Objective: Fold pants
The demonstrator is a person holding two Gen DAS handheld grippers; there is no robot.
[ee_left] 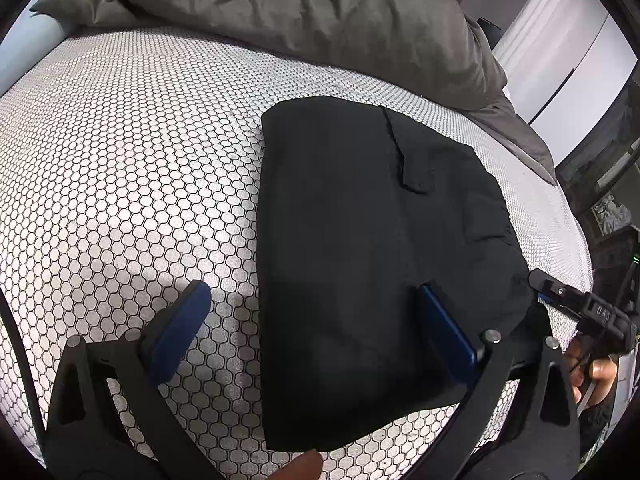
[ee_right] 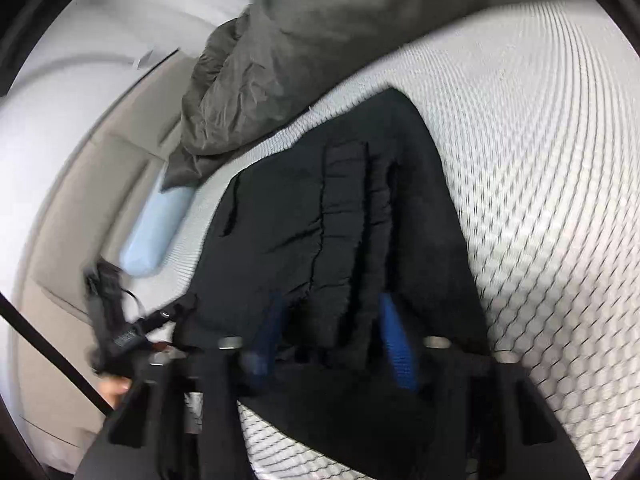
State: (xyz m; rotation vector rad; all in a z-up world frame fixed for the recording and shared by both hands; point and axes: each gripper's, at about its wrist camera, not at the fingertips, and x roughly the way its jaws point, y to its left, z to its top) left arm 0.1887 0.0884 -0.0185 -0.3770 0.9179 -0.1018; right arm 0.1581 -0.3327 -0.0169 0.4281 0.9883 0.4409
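Note:
The black pants lie folded into a compact rectangle on the bed's honeycomb-patterned cover. My left gripper is open, hovering over the near left part of the pants, one blue finger over the cover, the other over the fabric. The right gripper shows at the pants' right edge in the left wrist view. In the blurred right wrist view my right gripper is open, with its blue fingers astride the gathered waistband of the pants.
A rumpled grey duvet is heaped along the far side of the bed. A light blue pillow lies at the bed's corner. The bed's right edge borders dark furniture.

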